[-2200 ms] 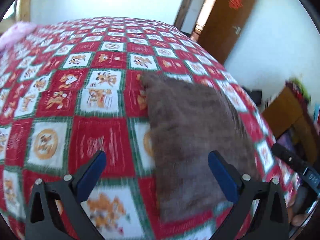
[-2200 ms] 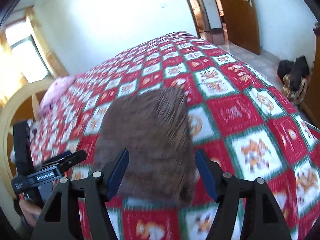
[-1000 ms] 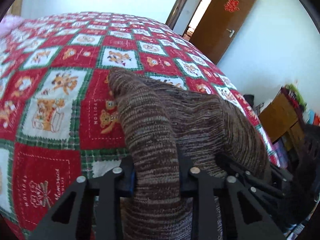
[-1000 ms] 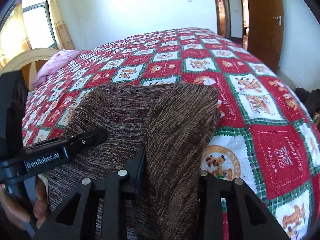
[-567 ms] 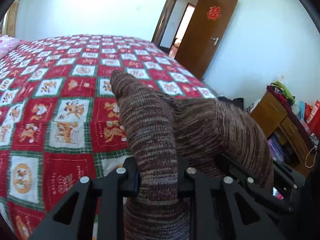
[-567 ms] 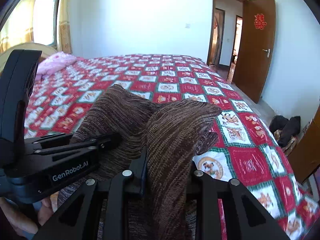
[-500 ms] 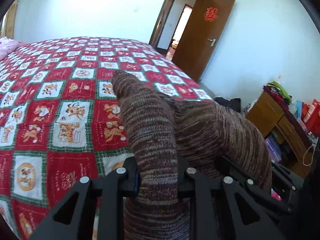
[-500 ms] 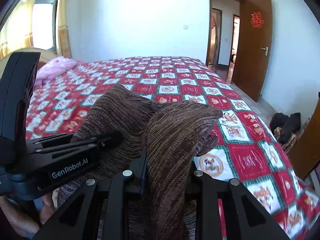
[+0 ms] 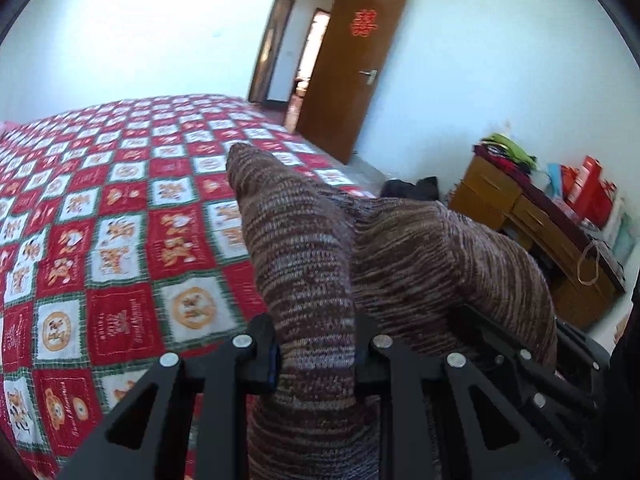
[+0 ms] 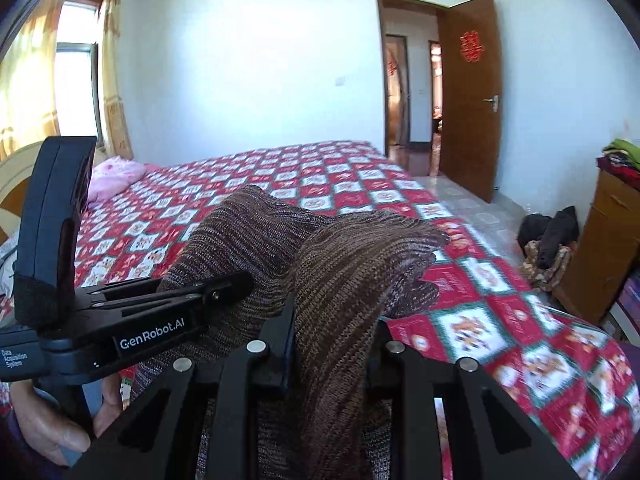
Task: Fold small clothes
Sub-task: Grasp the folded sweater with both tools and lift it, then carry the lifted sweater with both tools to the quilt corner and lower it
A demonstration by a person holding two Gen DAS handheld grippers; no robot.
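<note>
A brown striped knit garment [image 9: 400, 248] hangs lifted above the bed, bunched between both grippers. In the left wrist view my left gripper [image 9: 316, 356] is shut on one thick fold of it, and the cloth drapes over the jaws. In the right wrist view my right gripper [image 10: 332, 360] is shut on another fold of the garment [image 10: 256, 240]. The left gripper's body [image 10: 152, 320] shows to the left, held by a person's hand [image 10: 60, 432], with its fingers buried in the knit. The garment's lower part is hidden below the frame.
The bed's red, white and green patchwork quilt [image 9: 120, 240] spreads ahead and to the left. A pink pillow [image 10: 114, 176] lies at the head. A wooden cabinet [image 9: 540, 232] with piled items stands right. Dark bags [image 10: 548, 232] lie on the floor near an open brown door [image 10: 468, 92].
Both grippers closed on the garment, then rose and pulled back with it, lifting it off the quilt. More of the room and less of the bed now show.
</note>
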